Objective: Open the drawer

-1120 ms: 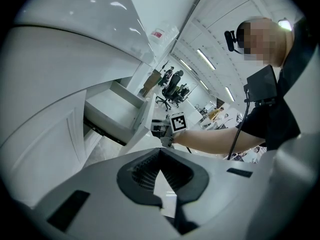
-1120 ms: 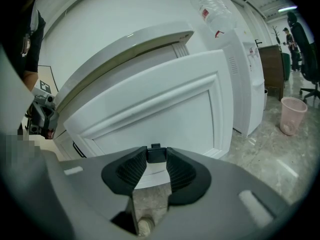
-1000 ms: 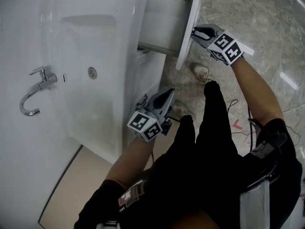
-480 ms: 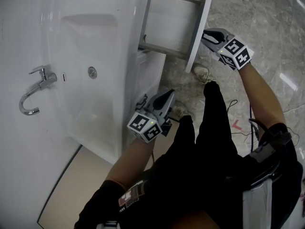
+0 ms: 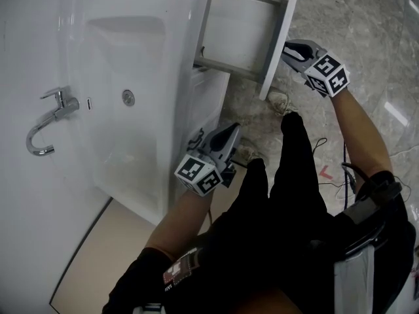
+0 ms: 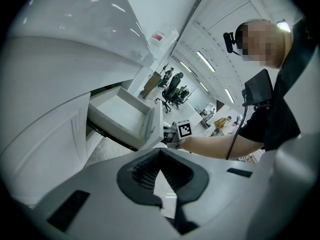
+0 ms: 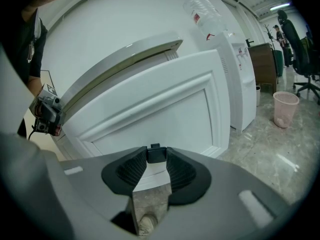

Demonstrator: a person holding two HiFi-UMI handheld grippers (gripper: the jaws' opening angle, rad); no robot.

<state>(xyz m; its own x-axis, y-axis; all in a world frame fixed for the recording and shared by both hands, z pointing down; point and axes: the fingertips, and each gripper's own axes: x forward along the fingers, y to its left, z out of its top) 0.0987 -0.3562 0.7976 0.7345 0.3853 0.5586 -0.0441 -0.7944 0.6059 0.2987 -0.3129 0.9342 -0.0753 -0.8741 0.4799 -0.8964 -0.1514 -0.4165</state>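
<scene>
Grey marble floor [image 5: 373, 38], white vanity cabinet with basin [image 5: 209, 103].

Head view: the white rectangular drawer [image 5: 239, 31] is further out of the cabinet than a second ago, with most of its box exposed. The right gripper [image 5: 287, 50] is at its front panel [image 5: 278, 44]. The left gripper [image 5: 229, 135] hangs beside the cabinet, idle.

Left gripper view: jaws together, nothing between them.

Right gripper view: pads clamped on the small dark drawer handle [image 7: 156, 154].

Pull looks nearly done, probably little travel left.

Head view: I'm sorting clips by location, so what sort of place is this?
Likely a bathroom washstand set up in an open office: a white basin with a tap, a pulled-out drawer, and office chairs beyond in the left gripper view.
</scene>
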